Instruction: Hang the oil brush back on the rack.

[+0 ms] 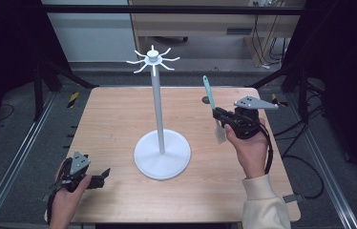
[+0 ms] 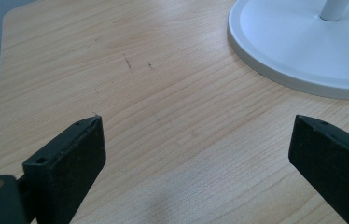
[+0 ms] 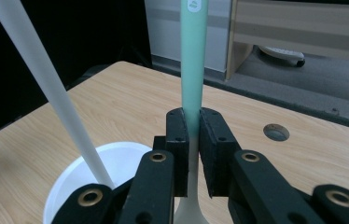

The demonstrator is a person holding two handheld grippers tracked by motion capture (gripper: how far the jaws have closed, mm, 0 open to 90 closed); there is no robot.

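The table [image 1: 119, 119] is showing pale, matt wood grain; the stand [image 1: 162, 153] is looking like smooth white plastic with a soft sheen; the spatula [image 3: 194, 60] is showing a matt mint-green handle between black matt pads [image 3: 215, 135]

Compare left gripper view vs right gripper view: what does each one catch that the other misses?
Left gripper view: the left gripper with jaws wide apart over bare table, nothing between them.
Right gripper view: the right gripper clamped on a green-handled spatula, plus a round hole in the tabletop.
Both: the wooden table and the white stand's base.
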